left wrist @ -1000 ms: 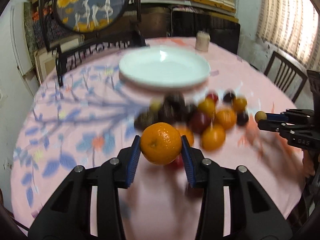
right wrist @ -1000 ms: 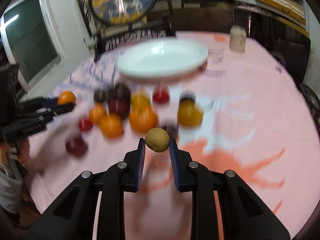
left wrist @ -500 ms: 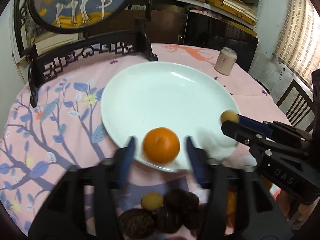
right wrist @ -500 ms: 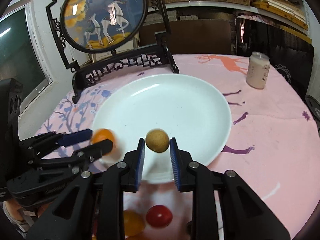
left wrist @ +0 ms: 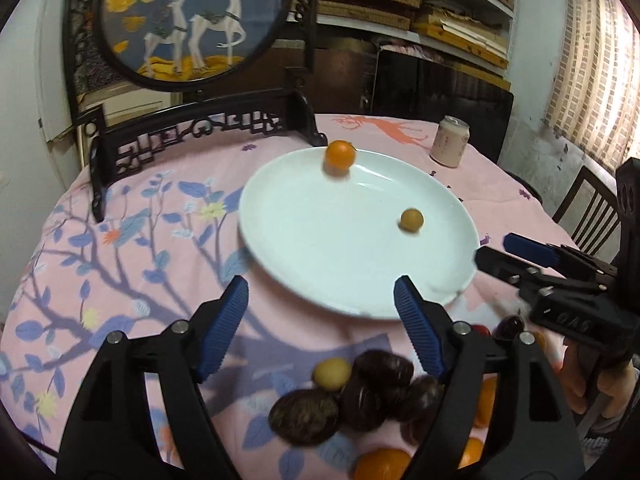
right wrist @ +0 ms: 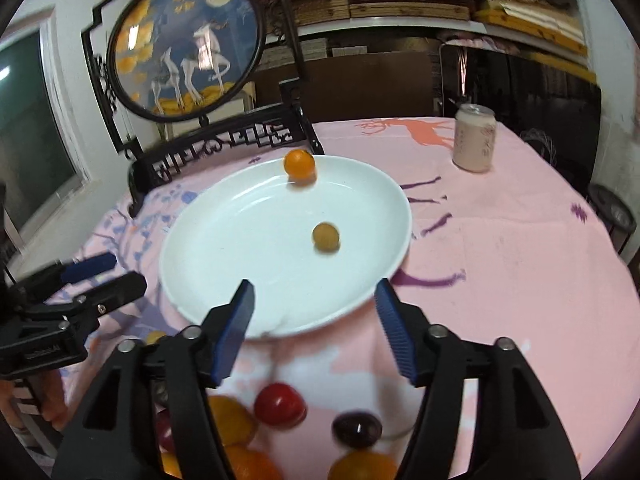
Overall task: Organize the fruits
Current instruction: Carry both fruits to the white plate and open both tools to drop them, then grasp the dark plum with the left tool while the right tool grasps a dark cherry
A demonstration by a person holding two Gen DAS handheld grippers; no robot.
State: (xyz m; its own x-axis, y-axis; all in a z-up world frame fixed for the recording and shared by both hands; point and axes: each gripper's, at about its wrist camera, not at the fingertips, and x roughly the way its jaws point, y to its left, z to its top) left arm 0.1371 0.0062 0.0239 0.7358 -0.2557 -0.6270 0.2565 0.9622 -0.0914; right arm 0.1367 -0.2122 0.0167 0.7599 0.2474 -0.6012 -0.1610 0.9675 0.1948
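A white plate (left wrist: 304, 248) (right wrist: 224, 248) lies on the pink tablecloth. An orange (left wrist: 340, 154) (right wrist: 299, 163) sits at its far rim, and a small tan fruit (left wrist: 411, 219) (right wrist: 325, 236) rests inside it. My left gripper (left wrist: 322, 296) hovers at the plate's near edge, jaws opening with nothing between them. My right gripper (right wrist: 314, 300) (left wrist: 496, 250) is likewise at the near rim, jaws opening and holding nothing. In the right wrist view the left gripper (right wrist: 100, 270) shows at left. A pile of dark, orange and red fruits (left wrist: 360, 396) (right wrist: 280, 404) lies below the fingers.
A carved black stand with a round deer screen (left wrist: 192, 20) (right wrist: 184, 48) rises behind the plate. A pale drink can (left wrist: 450, 142) (right wrist: 475, 138) stands at the back right. A chair (left wrist: 592, 208) is past the table's right edge. A hand (left wrist: 588, 384) grips the right gripper's handle.
Both grippers carried their fruits forward over the plate and opened. The orange and the tan fruit left the jaws and now lie in the plate. The fruit pile dropped to the frame bottom.
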